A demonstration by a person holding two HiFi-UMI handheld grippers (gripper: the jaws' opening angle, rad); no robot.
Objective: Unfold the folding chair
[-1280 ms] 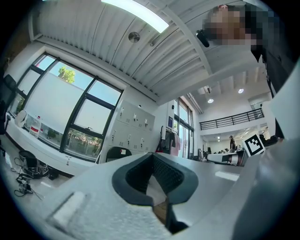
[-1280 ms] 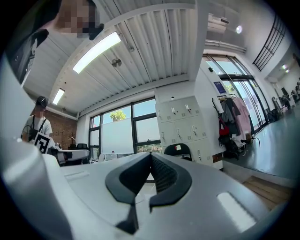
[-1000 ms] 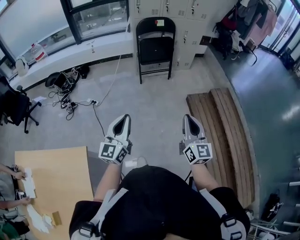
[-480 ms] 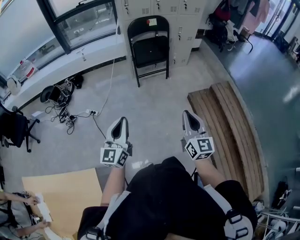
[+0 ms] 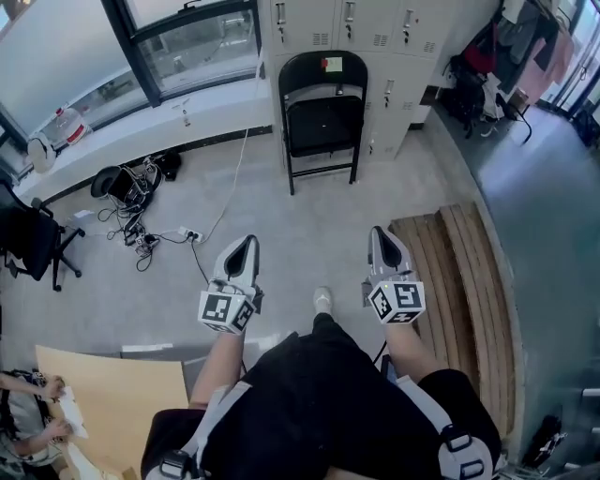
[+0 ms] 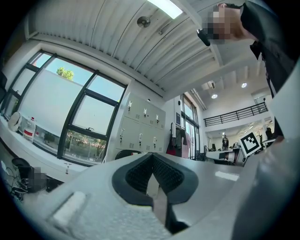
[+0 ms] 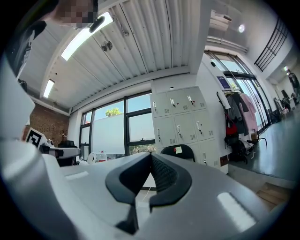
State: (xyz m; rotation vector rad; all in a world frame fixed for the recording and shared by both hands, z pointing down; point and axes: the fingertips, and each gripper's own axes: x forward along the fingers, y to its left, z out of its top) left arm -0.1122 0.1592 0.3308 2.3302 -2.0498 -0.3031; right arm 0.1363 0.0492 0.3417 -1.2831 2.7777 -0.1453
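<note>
We see a black folding chair (image 5: 322, 108) with a small yellow-green note (image 5: 333, 65) on its back, against pale cream lockers (image 5: 375, 23). The floor (image 5: 300, 216) is mottled light grey, turning darker blue-grey at the right. The planks (image 5: 459, 281) are brown, in long stripes. Our left gripper (image 5: 247, 240) and right gripper (image 5: 377, 232) are light grey with black-lined fingers (image 6: 138, 174) and black-and-white square markers. The worktop (image 5: 117, 389) is tan.
</note>
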